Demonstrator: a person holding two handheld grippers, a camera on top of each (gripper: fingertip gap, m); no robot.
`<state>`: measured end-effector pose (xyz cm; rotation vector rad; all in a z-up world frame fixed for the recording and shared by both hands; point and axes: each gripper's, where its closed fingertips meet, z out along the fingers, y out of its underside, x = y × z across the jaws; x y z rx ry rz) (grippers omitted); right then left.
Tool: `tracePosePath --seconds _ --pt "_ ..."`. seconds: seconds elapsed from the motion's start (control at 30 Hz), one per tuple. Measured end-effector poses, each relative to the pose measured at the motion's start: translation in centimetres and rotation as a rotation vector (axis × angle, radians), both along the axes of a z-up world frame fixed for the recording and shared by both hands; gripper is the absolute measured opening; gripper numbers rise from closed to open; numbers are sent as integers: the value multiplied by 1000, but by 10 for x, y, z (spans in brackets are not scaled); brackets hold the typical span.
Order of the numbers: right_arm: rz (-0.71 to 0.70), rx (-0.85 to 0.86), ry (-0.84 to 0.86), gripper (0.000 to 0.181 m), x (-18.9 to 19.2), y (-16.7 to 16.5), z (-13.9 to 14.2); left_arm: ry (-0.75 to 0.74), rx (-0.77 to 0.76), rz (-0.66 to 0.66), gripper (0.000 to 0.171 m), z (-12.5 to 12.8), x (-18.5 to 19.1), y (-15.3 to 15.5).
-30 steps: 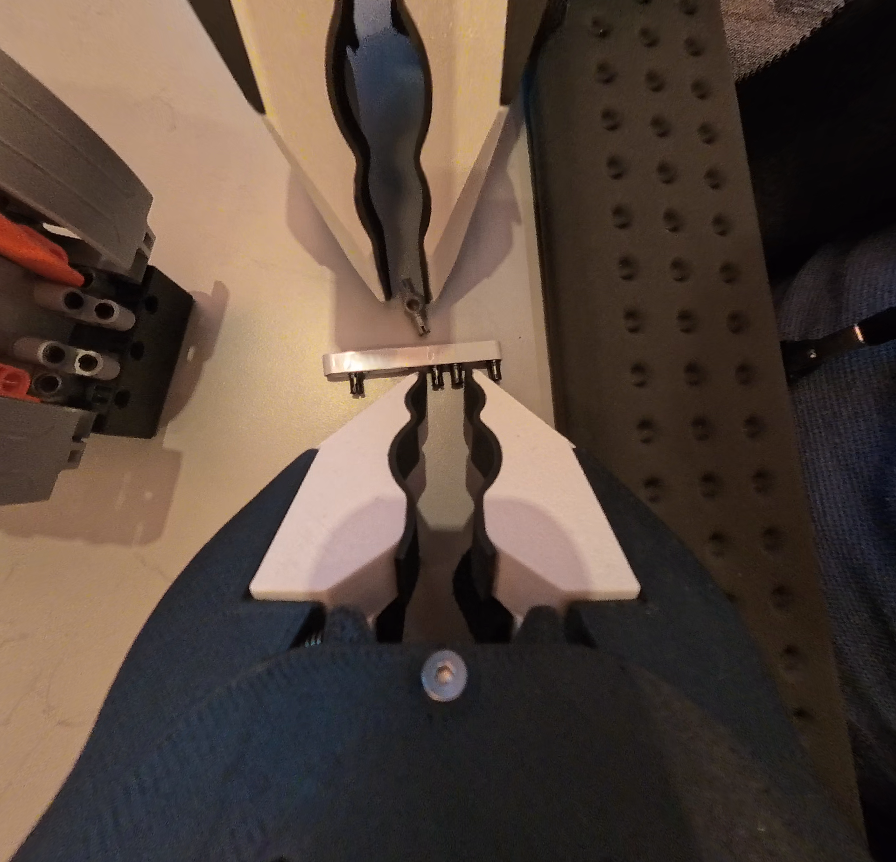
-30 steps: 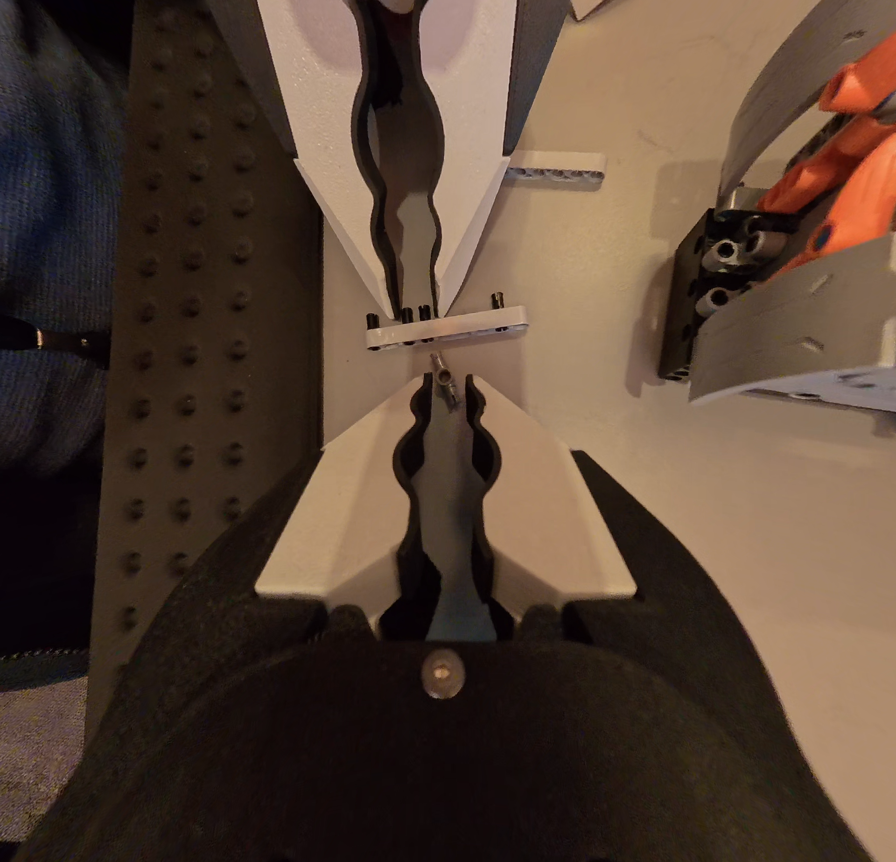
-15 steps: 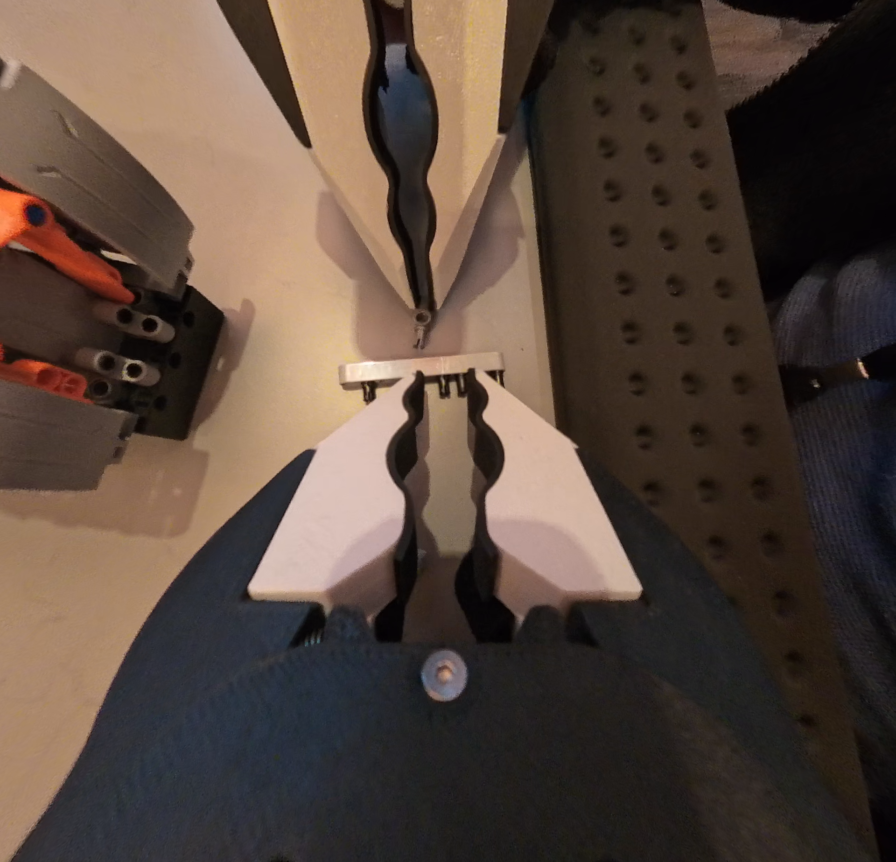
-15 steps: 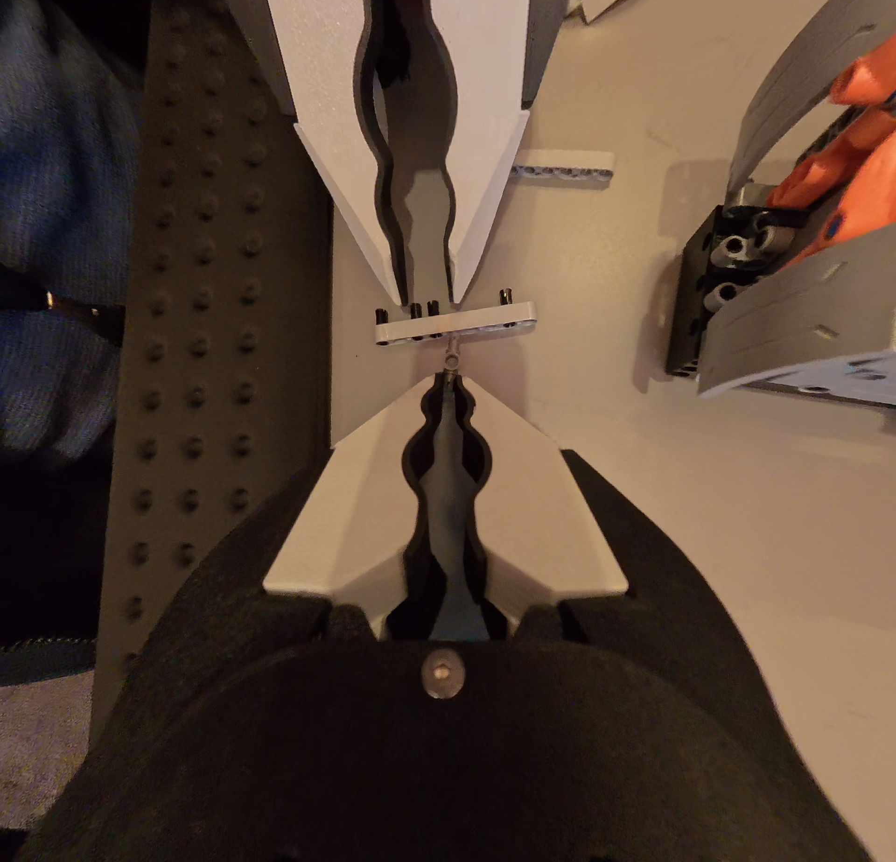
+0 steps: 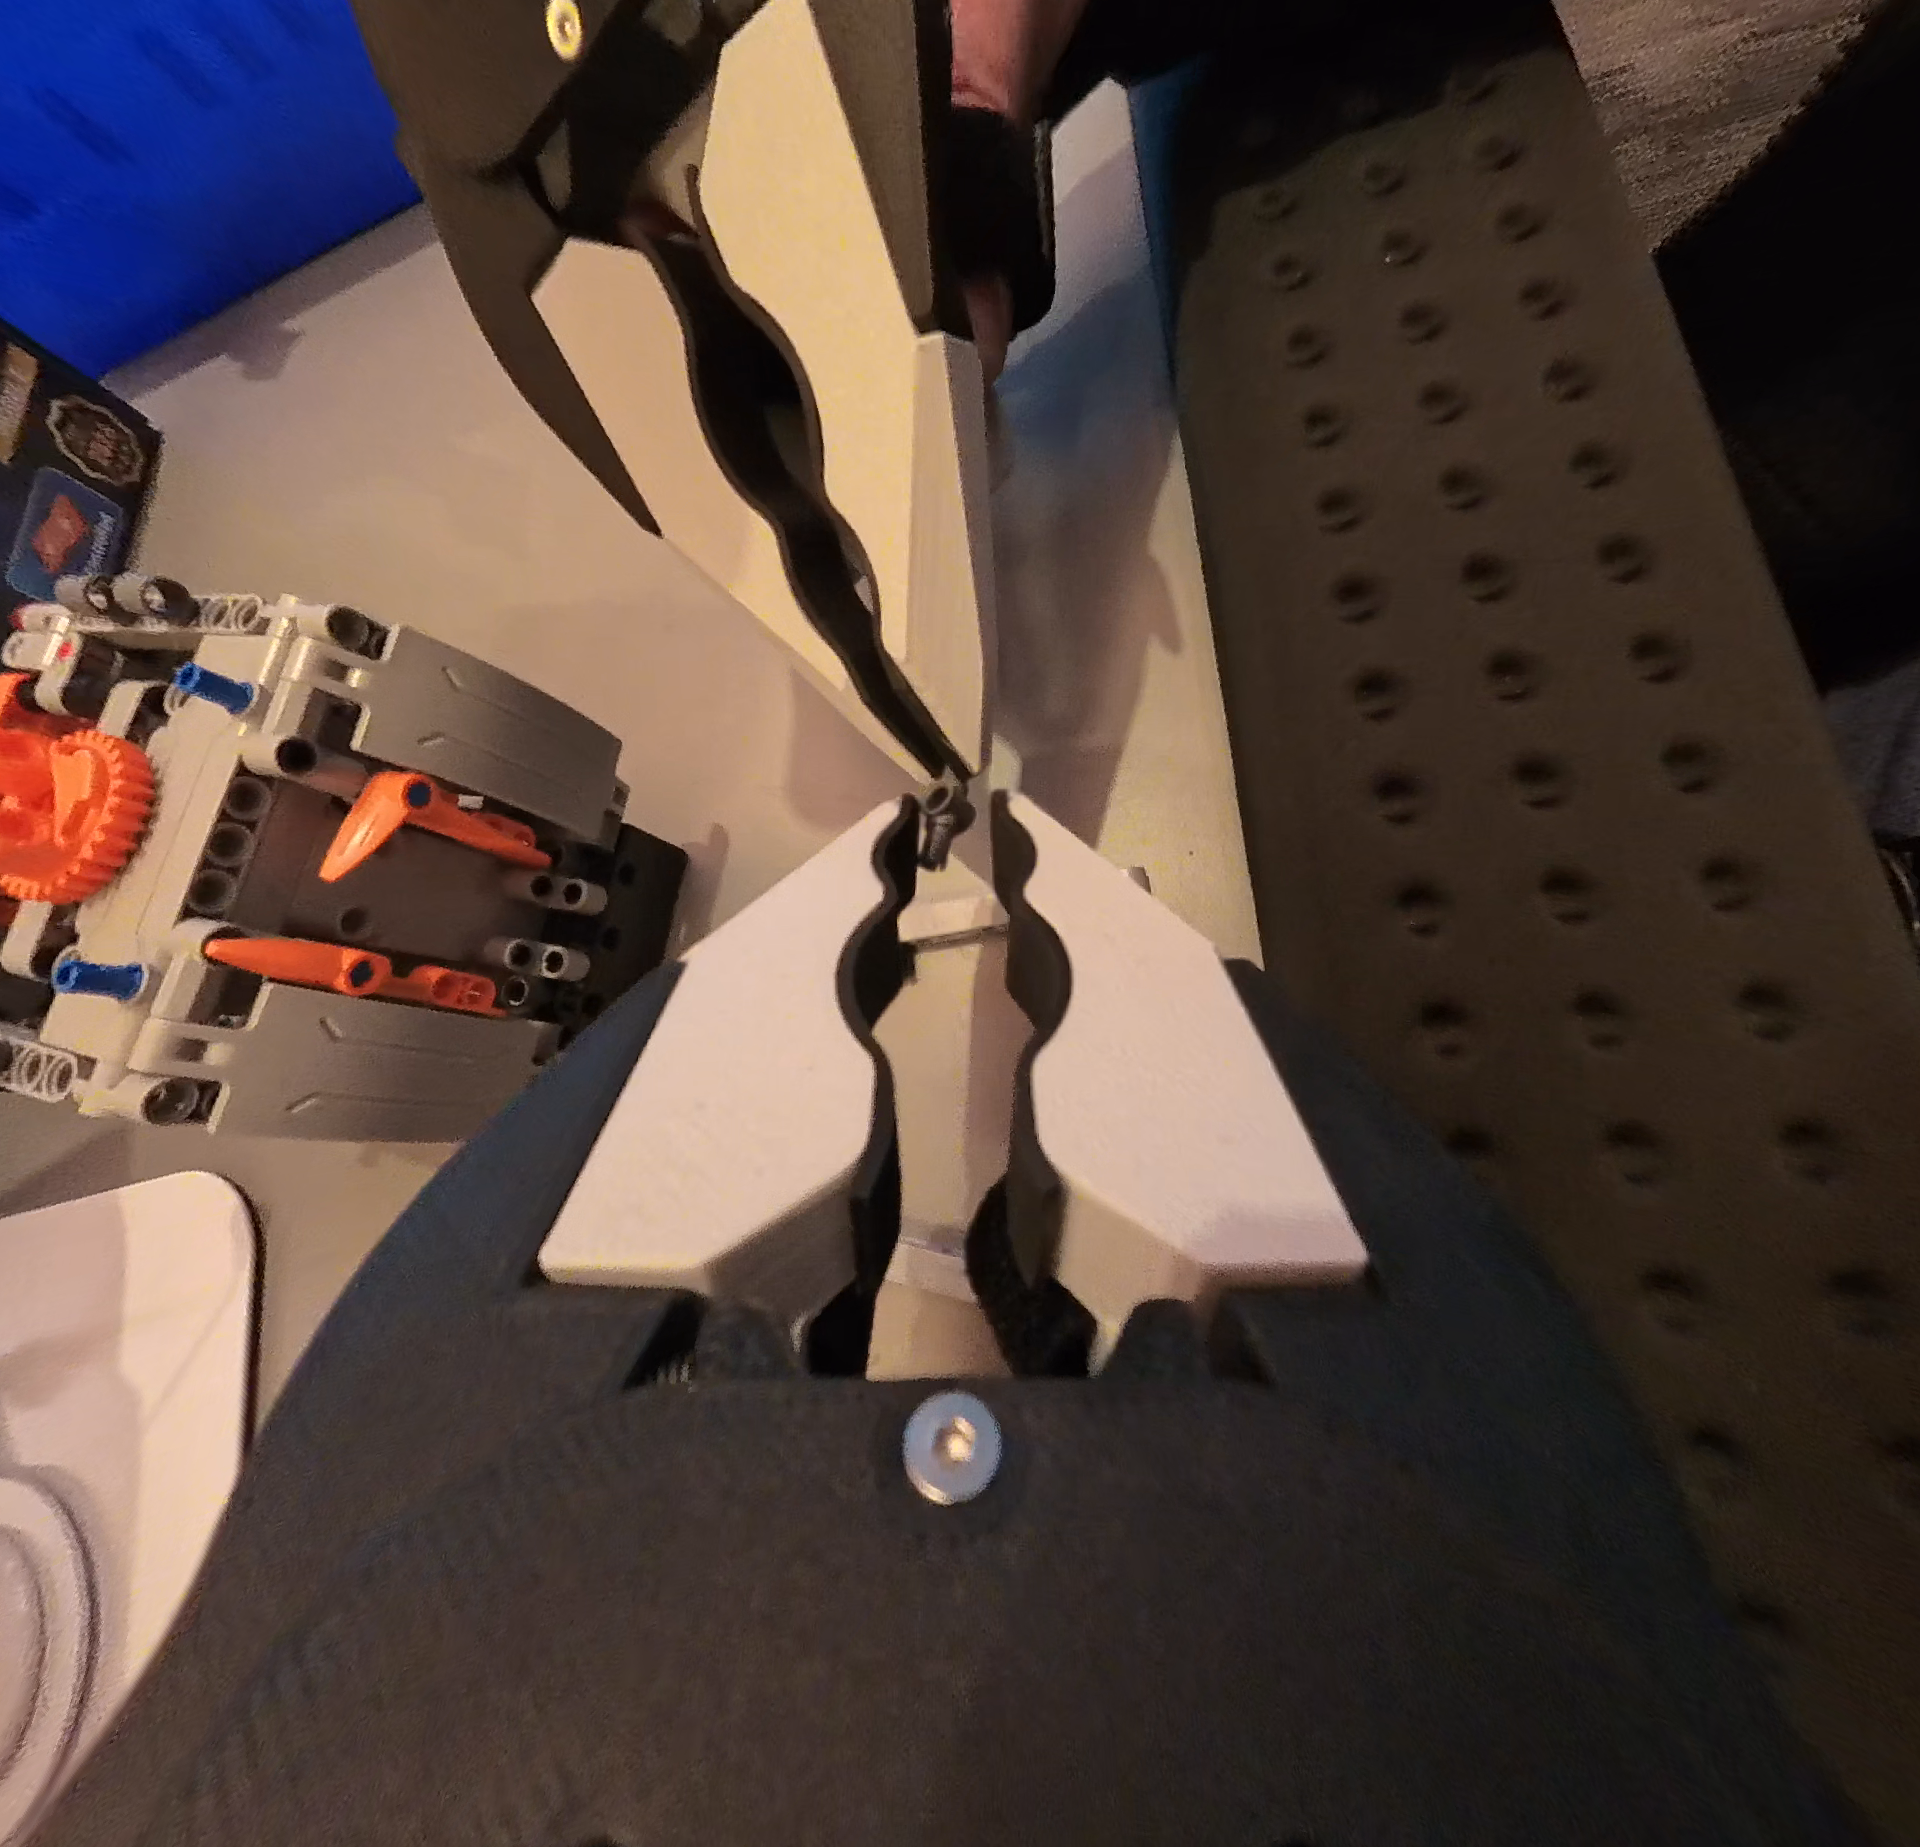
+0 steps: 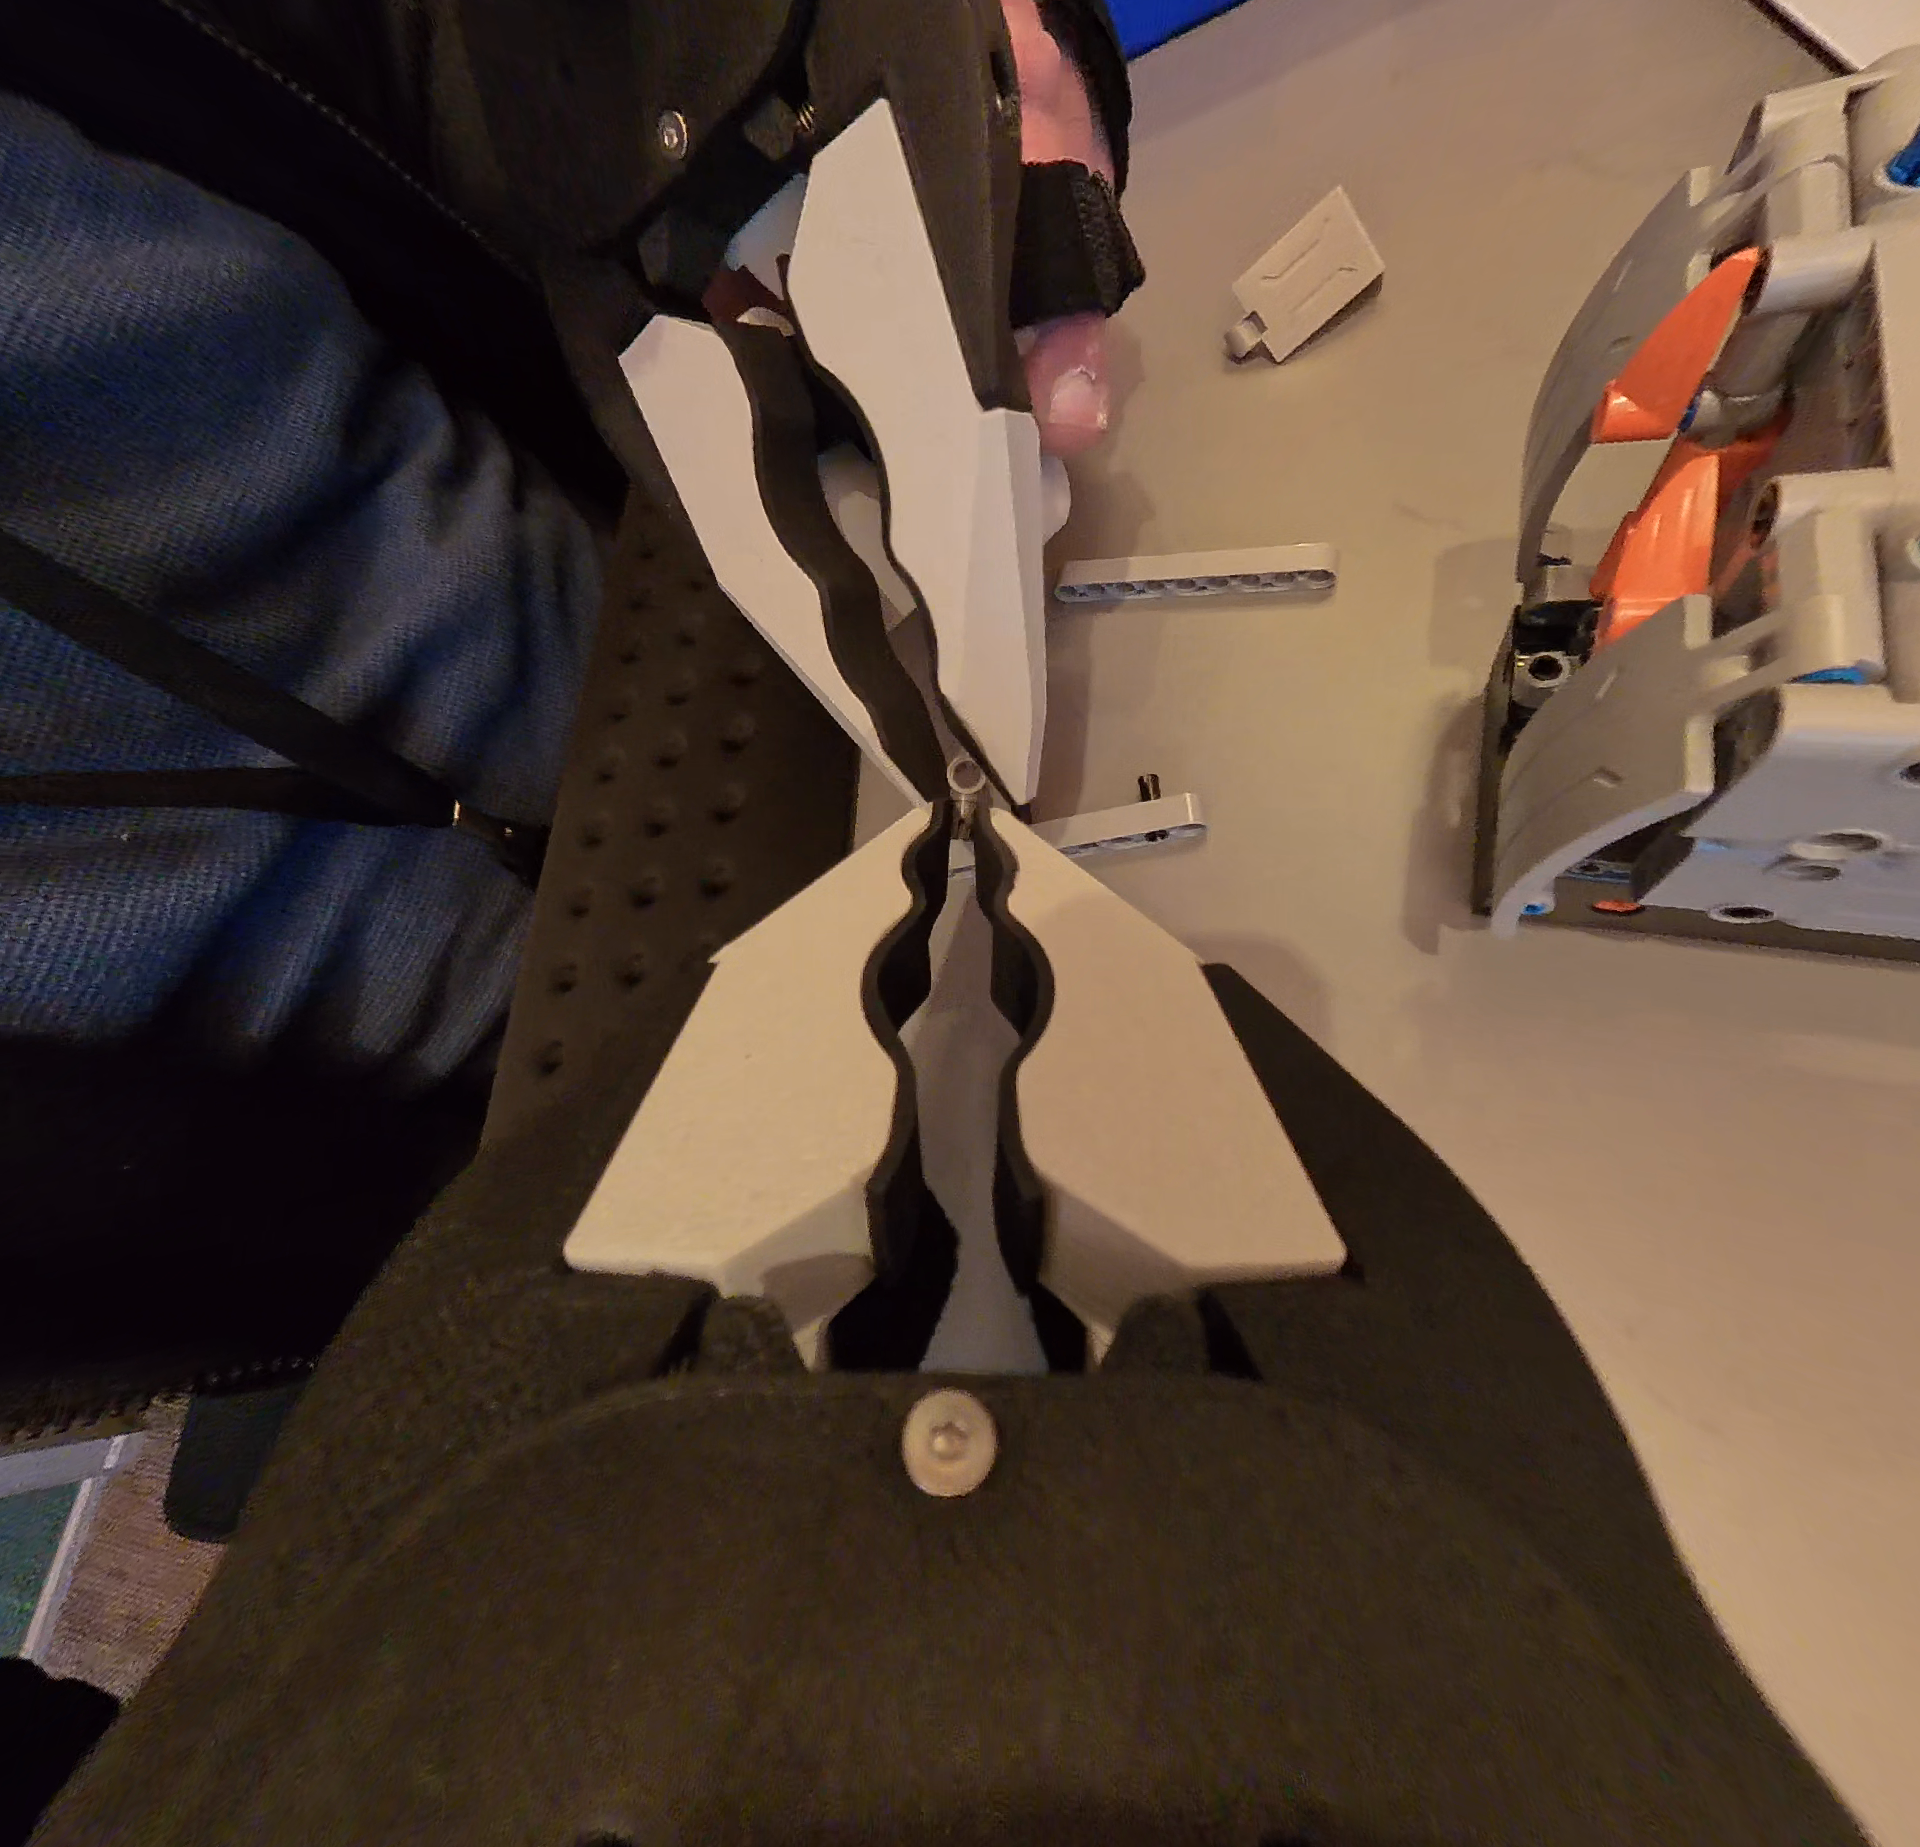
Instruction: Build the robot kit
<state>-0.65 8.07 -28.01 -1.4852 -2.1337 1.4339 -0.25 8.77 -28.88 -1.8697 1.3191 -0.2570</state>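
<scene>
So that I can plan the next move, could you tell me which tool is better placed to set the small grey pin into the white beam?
Right, probably. The right tool is shut on the small grey pin, close to the white beam lying on the table. The left tool is open and grips nothing.

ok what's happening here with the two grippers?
A person is working two handheld grippers tip to tip over a table. The right gripper is shut on a small grey pin. The left gripper faces it, jaws slightly apart, clamping nothing visible. A white beam lies just under the tips; a grey and orange brick model sits beside.
</scene>
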Motion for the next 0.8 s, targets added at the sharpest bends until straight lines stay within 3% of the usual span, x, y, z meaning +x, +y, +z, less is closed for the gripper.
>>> tracePosePath --seconds 0.3,0.6,0.8 --pt "-33 0 53 2 -3 6 8 -53 14 34 7 9 -1 6" --pt "-74 375 197 5 -8 18 11 -267 -133 94 7 19 -7 12" --pt "-85 520 255 6 -11 21 15 -344 -202 116 7 21 -8 14"
